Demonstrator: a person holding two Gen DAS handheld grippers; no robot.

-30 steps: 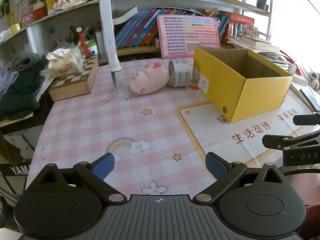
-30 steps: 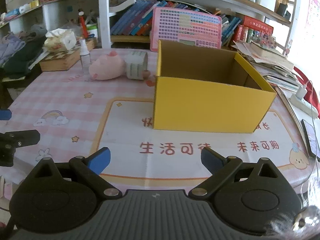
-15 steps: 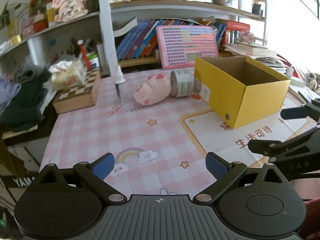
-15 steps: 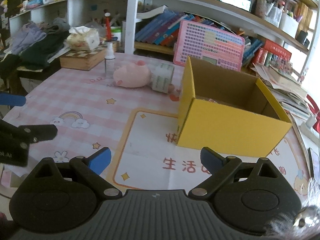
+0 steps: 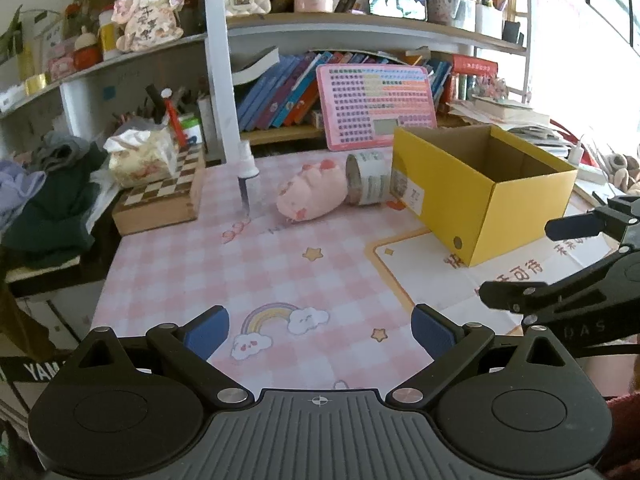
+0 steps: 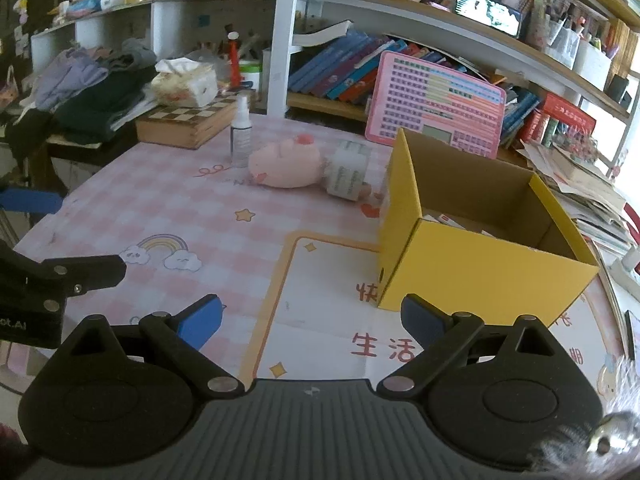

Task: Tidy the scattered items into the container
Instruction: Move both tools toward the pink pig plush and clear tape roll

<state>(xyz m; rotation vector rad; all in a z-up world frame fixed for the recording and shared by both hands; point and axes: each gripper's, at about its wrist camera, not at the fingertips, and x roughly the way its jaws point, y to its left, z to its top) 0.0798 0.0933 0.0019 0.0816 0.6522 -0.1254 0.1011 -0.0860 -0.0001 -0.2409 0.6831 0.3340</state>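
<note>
- Three loose items sit in a row at the far side of the bench point(image 5: 192, 280): spray bottle point(image 5: 247, 178) upright, pink plush pig point(image 5: 312, 196) on its side, labelled roll point(image 5: 368, 178) lying down.
- Roll touches the pig and lies just beside the yellow box point(image 5: 480, 200); bottle stands a little apart on the pig's other side.
- Box is open-topped; something flat and pale lies on its floor, cannot tell what.
- Left tool point(image 5: 320, 330) wide open, empty, low over the near edge, well apart from the items.
- Right tool point(image 6: 310, 316) also wide open, empty, near the box's front corner.
- Step in hand looks like the first reach; nothing picked yet.
- Doing it well: probably take the pig first with the left tool, pads across its body, squeeze enough that the soft body doesn't slip.
- Roll may roll once the pig leaves; grip it across its length.
- Bottle is tall and narrow, tips easily; approach level, grip mid-body.
- Lift clear of the box wall before dropping in.
</note>
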